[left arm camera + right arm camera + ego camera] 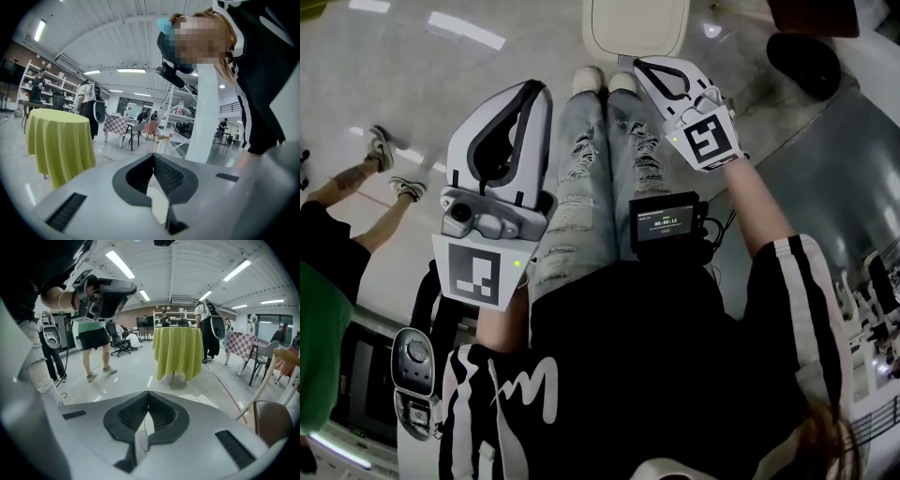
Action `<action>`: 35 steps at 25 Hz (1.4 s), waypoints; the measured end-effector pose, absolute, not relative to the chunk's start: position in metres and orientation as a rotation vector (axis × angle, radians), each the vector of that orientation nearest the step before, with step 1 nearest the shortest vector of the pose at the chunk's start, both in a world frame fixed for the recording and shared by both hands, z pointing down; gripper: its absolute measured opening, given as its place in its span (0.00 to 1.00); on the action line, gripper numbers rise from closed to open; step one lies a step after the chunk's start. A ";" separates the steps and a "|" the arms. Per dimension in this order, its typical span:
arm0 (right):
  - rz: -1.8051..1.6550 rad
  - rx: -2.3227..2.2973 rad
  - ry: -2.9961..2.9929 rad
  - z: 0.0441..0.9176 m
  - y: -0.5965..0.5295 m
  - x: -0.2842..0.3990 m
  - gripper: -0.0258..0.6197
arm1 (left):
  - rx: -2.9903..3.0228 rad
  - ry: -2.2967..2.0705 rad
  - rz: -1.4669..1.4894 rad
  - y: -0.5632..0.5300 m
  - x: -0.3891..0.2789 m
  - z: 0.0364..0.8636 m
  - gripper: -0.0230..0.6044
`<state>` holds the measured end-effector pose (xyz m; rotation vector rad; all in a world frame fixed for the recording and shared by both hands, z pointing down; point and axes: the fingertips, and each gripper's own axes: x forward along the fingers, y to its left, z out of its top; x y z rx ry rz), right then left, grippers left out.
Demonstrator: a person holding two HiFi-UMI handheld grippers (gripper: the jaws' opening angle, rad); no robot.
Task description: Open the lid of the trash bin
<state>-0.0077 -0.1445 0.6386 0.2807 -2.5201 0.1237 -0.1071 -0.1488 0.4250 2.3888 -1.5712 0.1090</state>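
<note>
The trash bin is cream with a shut, rounded lid. It stands on the floor just beyond the person's shoes, at the top middle of the head view. My right gripper is held low with its tips close to the bin's near edge, and its jaws are shut on nothing. My left gripper is held further left, beside the person's leg and apart from the bin, also shut and empty. In the left gripper view the jaws meet at the tip. In the right gripper view the jaws meet too, with a pale piece of the bin just past them.
A round table under a yellow-green cloth stands ahead across glossy floor. A wooden chair is close on the right. A bystander in green stands at the left. A screen device hangs at the person's waist. A dark round object lies far right.
</note>
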 end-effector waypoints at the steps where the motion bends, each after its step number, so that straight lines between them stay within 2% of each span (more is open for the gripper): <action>1: 0.122 0.275 -2.511 0.644 -0.144 -0.007 0.05 | 2.385 -1.567 0.111 -0.149 -0.107 0.427 0.05; 35: 0.189 0.228 -2.210 0.780 -0.132 0.025 0.05 | 2.317 -1.503 0.149 -0.147 -0.097 0.463 0.05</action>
